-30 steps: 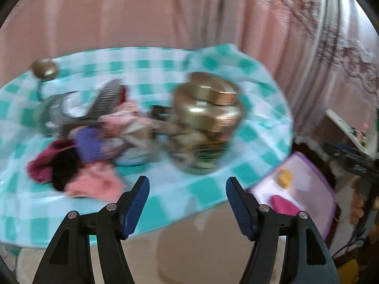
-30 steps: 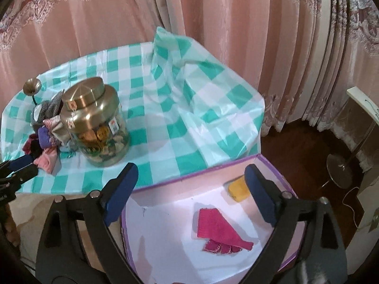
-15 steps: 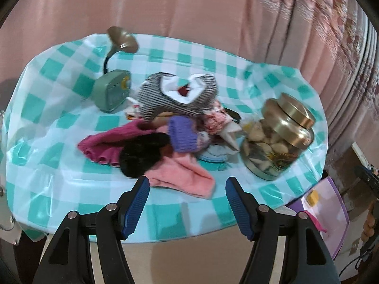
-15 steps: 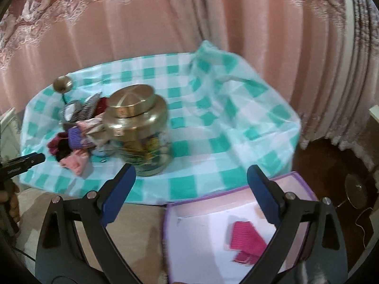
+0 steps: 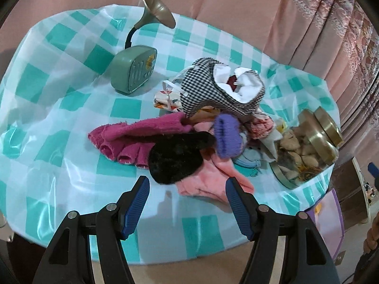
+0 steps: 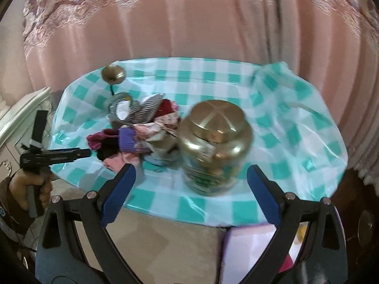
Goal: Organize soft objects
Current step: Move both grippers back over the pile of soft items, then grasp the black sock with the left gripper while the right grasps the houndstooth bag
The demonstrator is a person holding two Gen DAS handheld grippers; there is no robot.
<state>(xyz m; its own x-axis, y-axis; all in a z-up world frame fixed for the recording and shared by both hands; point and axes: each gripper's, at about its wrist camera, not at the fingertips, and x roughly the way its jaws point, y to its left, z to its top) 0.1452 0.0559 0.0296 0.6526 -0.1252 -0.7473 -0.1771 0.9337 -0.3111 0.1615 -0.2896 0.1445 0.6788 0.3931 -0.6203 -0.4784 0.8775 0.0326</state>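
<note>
The reach is in hand: the left gripper (image 5: 187, 190), jaws apart and empty, hangs just short of the heap of soft knitted gloves and cloths (image 5: 189, 142) on the teal-checked tablecloth (image 5: 59, 108). The right gripper (image 6: 189, 184), likewise apart and empty, faces the brass-lidded glass jar (image 6: 213, 146). Next, I judge, comes closing on the pink fleece piece (image 5: 208, 179) nearest the jaws.

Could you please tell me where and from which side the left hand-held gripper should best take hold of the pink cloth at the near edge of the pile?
Probably the pink cloth's near free corner, approached from the table's near edge. That part lies flat and bare on the tablecloth, while its far end is tucked under the black fuzzy piece and purple sock. The left hand-held gripper is open, roughly facing it.
</note>
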